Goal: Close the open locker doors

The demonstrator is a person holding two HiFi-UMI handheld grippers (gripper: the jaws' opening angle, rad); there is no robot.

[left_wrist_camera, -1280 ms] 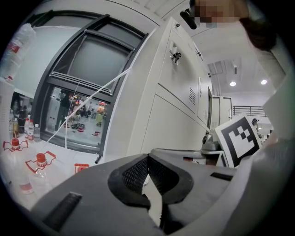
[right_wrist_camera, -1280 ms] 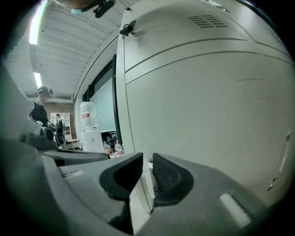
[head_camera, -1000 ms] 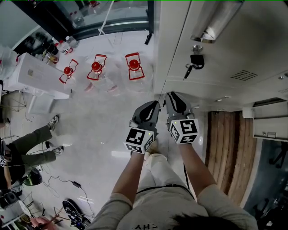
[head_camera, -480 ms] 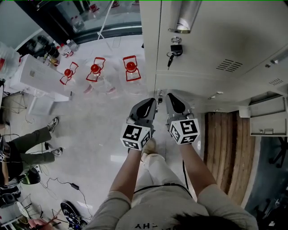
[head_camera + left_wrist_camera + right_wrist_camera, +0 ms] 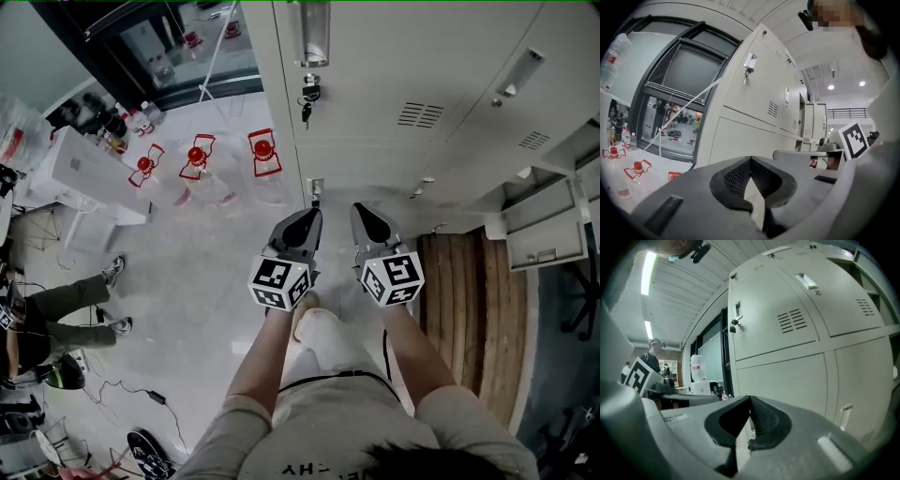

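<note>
Left tongs point(image 5: 310, 216) sit closed, right tongs point(image 5: 360, 210) just closed, facing lockers point(image 5: 394, 66).

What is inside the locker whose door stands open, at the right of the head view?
Only a dim grey part of the inside of the open locker shows, with nothing seen in it. Its door and the picture's edge hide the rest.

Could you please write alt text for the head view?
A person holds the left gripper and right gripper side by side before lockers, both shut and empty, the right's jaws just closed. A key hangs in one door; another door stands open at right.
</note>
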